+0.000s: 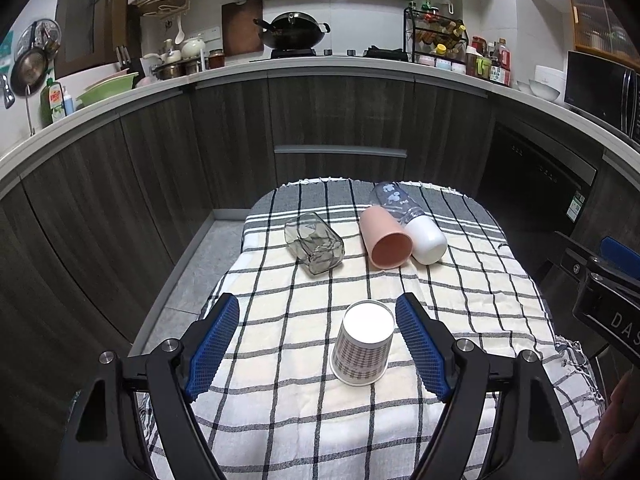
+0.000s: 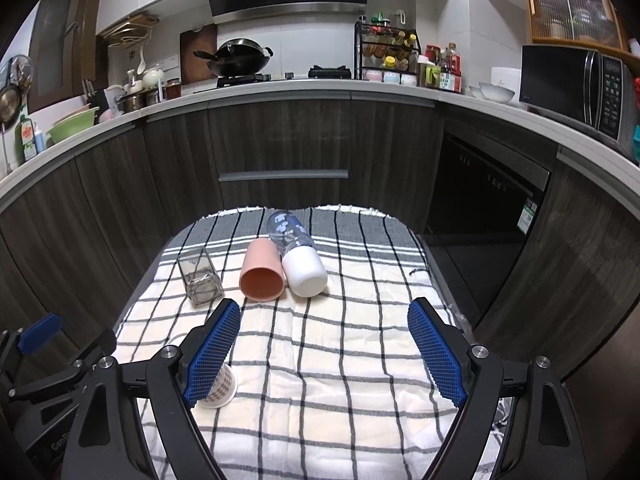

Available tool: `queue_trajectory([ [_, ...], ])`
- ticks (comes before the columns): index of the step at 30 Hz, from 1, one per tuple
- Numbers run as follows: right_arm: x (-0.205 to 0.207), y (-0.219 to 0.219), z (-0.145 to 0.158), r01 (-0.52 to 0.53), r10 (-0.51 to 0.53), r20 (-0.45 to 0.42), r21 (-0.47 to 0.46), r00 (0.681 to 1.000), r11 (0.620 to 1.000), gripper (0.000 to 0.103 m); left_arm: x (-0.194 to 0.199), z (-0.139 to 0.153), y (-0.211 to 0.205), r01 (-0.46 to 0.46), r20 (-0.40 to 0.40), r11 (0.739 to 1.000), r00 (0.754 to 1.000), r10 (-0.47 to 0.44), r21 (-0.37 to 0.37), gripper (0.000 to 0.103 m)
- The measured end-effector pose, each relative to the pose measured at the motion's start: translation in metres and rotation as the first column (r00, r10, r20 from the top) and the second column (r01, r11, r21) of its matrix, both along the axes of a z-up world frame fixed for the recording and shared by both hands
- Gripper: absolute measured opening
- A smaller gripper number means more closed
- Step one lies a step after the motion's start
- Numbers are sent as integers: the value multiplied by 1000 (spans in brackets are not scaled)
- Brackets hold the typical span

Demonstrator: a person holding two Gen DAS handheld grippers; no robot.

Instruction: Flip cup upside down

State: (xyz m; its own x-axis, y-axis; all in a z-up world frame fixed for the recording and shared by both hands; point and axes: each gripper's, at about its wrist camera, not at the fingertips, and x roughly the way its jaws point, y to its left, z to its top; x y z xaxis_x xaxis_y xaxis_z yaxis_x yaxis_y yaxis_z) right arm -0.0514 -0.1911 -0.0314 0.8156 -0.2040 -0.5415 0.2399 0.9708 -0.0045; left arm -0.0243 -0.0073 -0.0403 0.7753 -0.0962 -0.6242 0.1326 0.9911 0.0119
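Observation:
A checked paper cup stands upside down on the plaid cloth, its white base up. My left gripper is open, its blue pads on either side of the cup and not touching it. In the right wrist view the cup shows partly behind the left pad. My right gripper is open and empty over the cloth. A pink cup lies on its side, mouth toward me, and also shows in the right wrist view.
A clear square glass lies on its side at the left. A bottle with a white cap lies beside the pink cup. The plaid cloth covers a small table in front of dark kitchen cabinets.

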Motion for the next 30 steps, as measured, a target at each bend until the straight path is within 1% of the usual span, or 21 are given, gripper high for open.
queue_trajectory([
  [3, -1, 1, 2, 0, 0, 10, -8, 1000, 1000, 89, -2, 1, 0, -1, 7, 1000, 1000, 1, 2, 81],
  [30, -1, 3, 3, -1, 1, 11, -11, 1000, 1000, 89, -3, 5, 5, -8, 7, 1000, 1000, 8, -3, 81],
])
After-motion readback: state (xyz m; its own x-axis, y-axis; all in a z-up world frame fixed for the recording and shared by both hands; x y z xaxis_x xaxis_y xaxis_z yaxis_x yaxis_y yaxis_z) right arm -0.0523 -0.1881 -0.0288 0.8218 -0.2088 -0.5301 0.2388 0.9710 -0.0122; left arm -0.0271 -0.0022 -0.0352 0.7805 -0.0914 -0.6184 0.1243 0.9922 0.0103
